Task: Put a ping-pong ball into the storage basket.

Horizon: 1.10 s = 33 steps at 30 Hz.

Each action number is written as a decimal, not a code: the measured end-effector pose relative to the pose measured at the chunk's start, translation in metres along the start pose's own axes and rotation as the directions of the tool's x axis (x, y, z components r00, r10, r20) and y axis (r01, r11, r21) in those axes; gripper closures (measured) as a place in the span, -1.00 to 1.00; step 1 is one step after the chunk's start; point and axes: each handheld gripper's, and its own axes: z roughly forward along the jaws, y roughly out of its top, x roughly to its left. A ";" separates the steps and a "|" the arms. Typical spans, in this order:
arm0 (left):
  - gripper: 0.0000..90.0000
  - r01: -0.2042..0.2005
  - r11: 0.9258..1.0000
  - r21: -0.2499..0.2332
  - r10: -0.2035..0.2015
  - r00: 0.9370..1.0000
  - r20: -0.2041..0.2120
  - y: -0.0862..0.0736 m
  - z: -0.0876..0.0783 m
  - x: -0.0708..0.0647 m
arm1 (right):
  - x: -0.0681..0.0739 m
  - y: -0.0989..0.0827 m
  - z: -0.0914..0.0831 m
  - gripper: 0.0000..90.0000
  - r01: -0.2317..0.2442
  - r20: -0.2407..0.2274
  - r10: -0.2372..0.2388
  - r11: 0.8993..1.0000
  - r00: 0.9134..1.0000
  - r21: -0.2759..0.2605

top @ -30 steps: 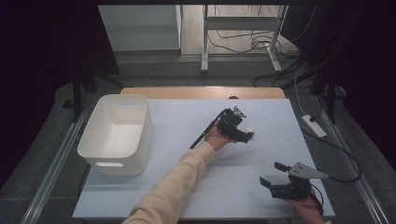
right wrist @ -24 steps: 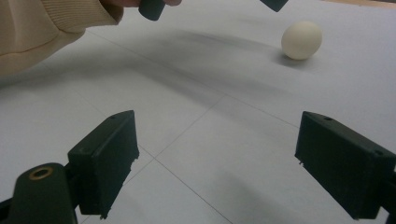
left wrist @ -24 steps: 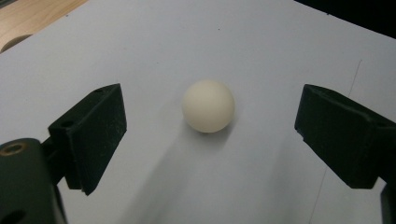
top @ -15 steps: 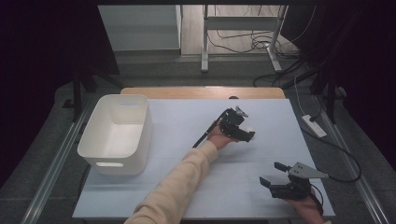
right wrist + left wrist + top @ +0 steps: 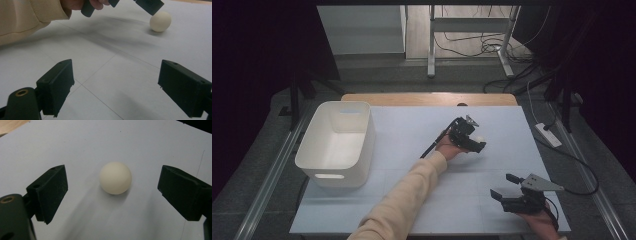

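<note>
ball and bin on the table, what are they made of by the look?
Small cream-white round ball: looks like smooth matte hard plastic, ping-pong style; even surface, soft shading, no seam in sight. It sits between the open jaws of the left claw. White rectangular bin: probably moulded plastic, slightly satin; rounded corners, rolled rim, cut-out handle slot.

Dim room, grey floor (image 5: 377, 75), tangled cables (image 5: 482, 47), metal stand legs (image 5: 431, 45), pale table (image 5: 412, 120)
</note>
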 end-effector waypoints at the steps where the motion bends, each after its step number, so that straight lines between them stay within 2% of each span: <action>1: -0.77 0.000 1.000 0.002 0.000 1.000 0.000 0.000 0.000 0.000 | 0.000 0.000 0.000 -0.71 0.002 0.000 -0.002 1.000 1.000 0.000; 22: -0.77 0.002 1.000 0.026 -0.002 1.000 0.015 -0.003 0.015 0.000 | 0.000 0.000 -0.001 -0.71 0.001 0.005 -0.001 1.000 1.000 0.001; 33: -0.74 0.001 1.000 0.030 -0.001 1.000 0.018 0.000 0.023 -0.001 | 0.000 0.000 -0.002 -0.71 0.004 0.013 -0.004 1.000 1.000 0.001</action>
